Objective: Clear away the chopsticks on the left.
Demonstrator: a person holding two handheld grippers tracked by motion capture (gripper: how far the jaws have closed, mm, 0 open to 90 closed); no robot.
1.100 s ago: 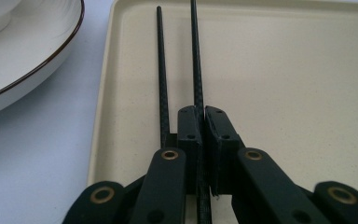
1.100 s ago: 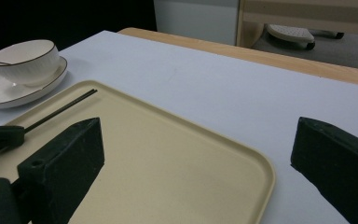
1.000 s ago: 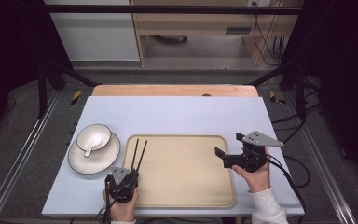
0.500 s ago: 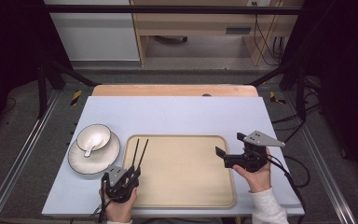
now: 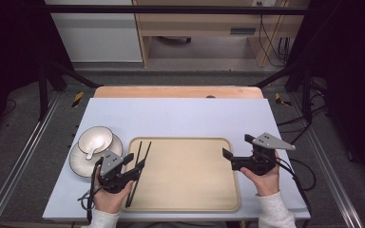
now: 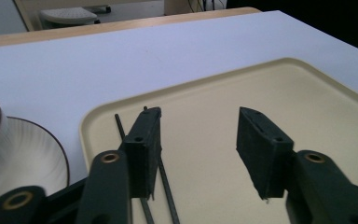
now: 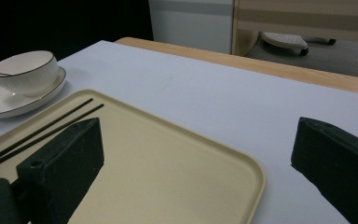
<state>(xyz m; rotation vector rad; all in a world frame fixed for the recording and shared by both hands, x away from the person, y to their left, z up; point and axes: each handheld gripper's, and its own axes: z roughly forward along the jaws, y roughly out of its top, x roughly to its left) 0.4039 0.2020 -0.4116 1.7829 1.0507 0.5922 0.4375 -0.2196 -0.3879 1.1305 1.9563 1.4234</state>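
Lying flat on the tray (image 5: 185, 190), the two black chopsticks (image 5: 139, 164) rest side by side along its left edge, with their thin tips pointing to the far edge of the surface (image 5: 180, 114). They look set down there on purpose, neat and out of the way, so the rest of the tray stays free for other things.

The left tongs (image 5: 134, 161) hang just above the near part of the chopsticks. Their jaws have just been opening, and now there is a clear gap between them with nothing pinched in it. In the left gripper view the sticks (image 6: 161, 172) pass under the left jaw, so it looks like they lie loose on the tray, though that jaw hides part of them and I cannot be fully sure they do not touch it.

The right tongs (image 5: 236, 153) wait over the right edge of the tray, wide open and holding nothing. They keep well apart from the sticks, likely so they do not get in the way.

A white bowl (image 5: 95, 140) with a spoon (image 5: 91, 153) in it sits on a plate (image 5: 78, 164) just beside the tray's left edge, near the left edge of the surface. It is close by, so it may be the next thing to go on the tray.
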